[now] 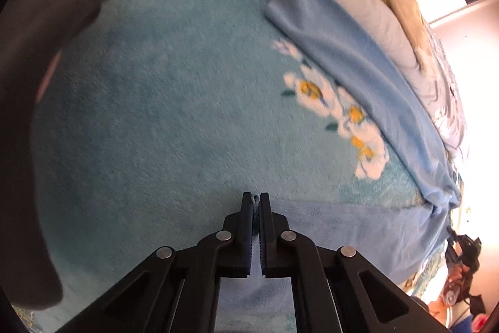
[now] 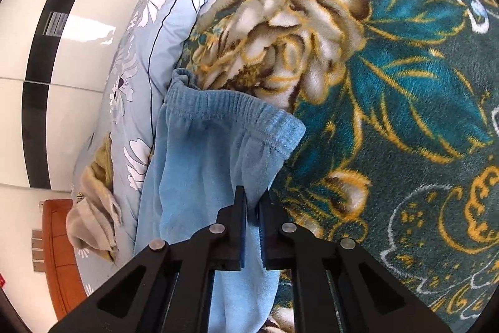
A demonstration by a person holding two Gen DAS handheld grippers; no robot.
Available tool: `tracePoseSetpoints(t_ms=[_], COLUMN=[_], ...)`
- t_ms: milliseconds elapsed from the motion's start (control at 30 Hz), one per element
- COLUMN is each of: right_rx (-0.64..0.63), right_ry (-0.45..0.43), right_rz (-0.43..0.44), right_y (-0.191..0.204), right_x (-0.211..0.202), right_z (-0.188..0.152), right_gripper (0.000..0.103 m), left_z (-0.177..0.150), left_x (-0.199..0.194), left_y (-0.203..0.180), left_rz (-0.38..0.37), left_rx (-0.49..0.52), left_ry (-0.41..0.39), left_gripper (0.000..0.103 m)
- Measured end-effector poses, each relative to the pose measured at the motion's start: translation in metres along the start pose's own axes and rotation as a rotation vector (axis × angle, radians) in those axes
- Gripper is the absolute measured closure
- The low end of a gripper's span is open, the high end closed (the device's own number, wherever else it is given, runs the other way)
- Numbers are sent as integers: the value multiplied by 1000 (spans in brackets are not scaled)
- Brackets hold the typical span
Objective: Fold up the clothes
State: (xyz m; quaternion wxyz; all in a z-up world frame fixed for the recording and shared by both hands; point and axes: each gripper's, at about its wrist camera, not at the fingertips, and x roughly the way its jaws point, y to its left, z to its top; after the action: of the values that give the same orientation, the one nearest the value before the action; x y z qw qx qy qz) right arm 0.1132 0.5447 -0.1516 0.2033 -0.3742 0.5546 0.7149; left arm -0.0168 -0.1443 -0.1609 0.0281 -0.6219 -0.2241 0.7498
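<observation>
Both the left gripper (image 1: 255,197) and right gripper (image 2: 252,192) clamp the blue trousers' (image 2: 202,158) fabric.

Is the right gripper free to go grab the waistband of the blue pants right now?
Probably not: the right gripper is shut on the pants' edge below the waistband. Nothing blocks the way, but it would have to let go first.

One pair light-blue fleece trousers (image 2: 215,152) with elastic waistband; one plush floral teal blanket (image 2: 405,89); one pale-blue flower-print quilt (image 2: 140,58); one beige knitted garment (image 2: 93,220) (crumpled); two black two-finger grippers (image 1: 255,198) (image 2: 252,195).
</observation>
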Motion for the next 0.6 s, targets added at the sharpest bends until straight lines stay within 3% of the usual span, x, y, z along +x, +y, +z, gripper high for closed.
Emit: tracePoseSetpoints(t_ms=[233,400,600], right_rx=[-41,20,-15], right_ry=[-109,-87,-46], right_rz=[-14,-5,12], right_y=[-11,-38,-30], right_x=[-57,-63,-49], right_z=[-15,-17,-16], right_gripper=[103,103,100], left_z=[31,45,28], left_x=[-10,1,-20], left_y=[5,2,5], left_rz=[37,58,30], left_rx=[-22,-32,-45], left_ry=[-62,-20,-31], left_gripper=[100,98,92])
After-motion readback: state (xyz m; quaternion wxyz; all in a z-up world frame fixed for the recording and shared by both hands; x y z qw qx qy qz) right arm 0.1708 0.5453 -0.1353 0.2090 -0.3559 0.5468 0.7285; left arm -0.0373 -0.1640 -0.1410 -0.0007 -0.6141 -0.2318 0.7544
